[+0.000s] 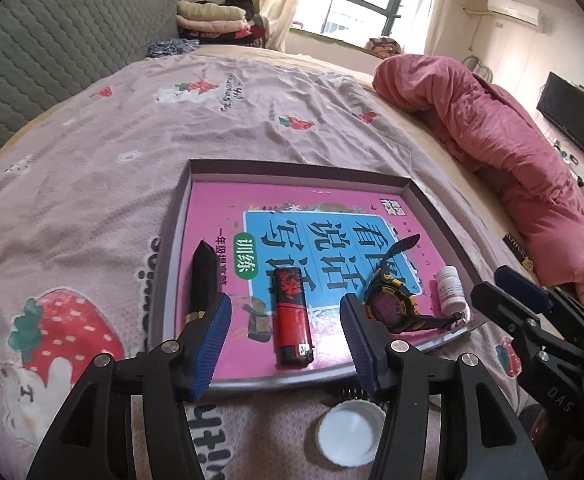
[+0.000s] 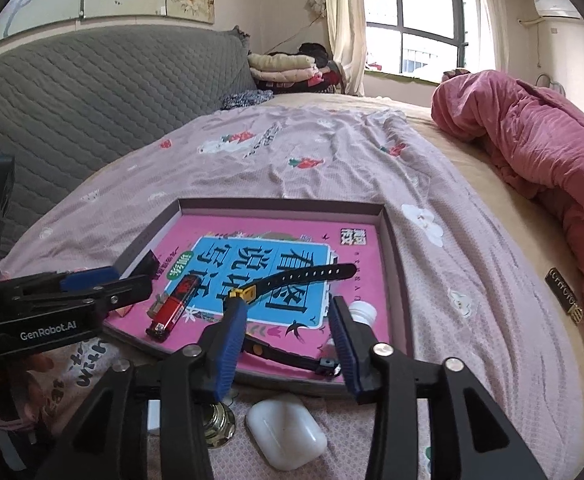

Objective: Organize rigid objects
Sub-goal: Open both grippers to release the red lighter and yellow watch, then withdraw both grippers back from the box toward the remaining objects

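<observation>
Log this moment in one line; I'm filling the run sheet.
left gripper: open | right gripper: open | tray: lighter, watch, bottle

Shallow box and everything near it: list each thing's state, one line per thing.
Shallow box: lidless, book flat inside.
Lighter: lying flat on the book.
Watch: unbuckled, strap spread out.
White bottle: capped, on its side.
Earbud case: shut, outside the box.
Left gripper: open, empty.
Right gripper: open, empty.

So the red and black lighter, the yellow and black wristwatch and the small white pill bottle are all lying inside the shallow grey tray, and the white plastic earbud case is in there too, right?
Not quite. The white plastic earbud case lies outside the shallow grey tray, on the bedspread by its near edge, as the right wrist view shows. The lighter, wristwatch and pill bottle are inside.
</observation>
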`<act>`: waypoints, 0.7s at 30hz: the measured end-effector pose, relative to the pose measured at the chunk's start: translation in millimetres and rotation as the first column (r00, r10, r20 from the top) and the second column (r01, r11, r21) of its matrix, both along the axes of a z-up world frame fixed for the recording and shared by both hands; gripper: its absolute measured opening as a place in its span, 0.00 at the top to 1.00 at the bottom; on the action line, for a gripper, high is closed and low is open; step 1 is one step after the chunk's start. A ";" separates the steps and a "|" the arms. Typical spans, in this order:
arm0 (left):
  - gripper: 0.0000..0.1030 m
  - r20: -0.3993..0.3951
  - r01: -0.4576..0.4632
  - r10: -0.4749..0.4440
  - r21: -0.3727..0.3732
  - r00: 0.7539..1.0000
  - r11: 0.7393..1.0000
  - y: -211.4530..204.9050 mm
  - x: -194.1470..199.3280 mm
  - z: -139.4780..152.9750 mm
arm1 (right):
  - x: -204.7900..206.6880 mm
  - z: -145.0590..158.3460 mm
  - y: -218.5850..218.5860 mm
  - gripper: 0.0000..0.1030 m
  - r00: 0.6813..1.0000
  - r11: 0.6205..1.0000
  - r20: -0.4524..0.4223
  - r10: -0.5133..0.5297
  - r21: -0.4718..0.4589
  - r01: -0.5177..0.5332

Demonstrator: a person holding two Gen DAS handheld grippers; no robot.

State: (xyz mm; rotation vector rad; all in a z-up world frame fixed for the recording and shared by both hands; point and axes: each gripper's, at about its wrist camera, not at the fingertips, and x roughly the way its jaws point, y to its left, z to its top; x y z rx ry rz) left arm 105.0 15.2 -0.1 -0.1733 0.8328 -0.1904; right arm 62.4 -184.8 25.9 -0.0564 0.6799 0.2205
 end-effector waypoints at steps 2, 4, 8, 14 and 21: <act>0.39 0.008 -0.002 0.002 0.009 1.000 1.000 0.8 -6.2 4.3 | -3.9 5.3 -2.9 0.51 1.000 1.000 0.015 -0.003 0.003 0.003; 0.34 0.013 -0.002 0.002 0.021 1.000 1.000 0.6 -12.1 7.5 | -7.4 9.8 -5.4 0.51 1.000 1.000 0.024 -0.005 0.009 0.005; 0.34 0.017 -0.003 0.002 0.045 1.000 0.999 1.1 -26.0 12.7 | -15.1 17.2 -9.0 0.50 0.999 1.000 0.034 0.006 0.026 -0.007; 0.33 0.023 0.002 -0.003 0.067 1.000 0.998 1.0 -46.2 21.4 | -34.8 26.2 -6.5 0.44 0.997 0.999 0.065 0.037 0.004 -0.037; 0.33 0.026 0.024 -0.026 0.079 0.999 0.997 -4.2 -68.1 28.8 | -53.7 27.3 -5.5 0.43 0.997 0.999 0.051 0.053 -0.004 -0.053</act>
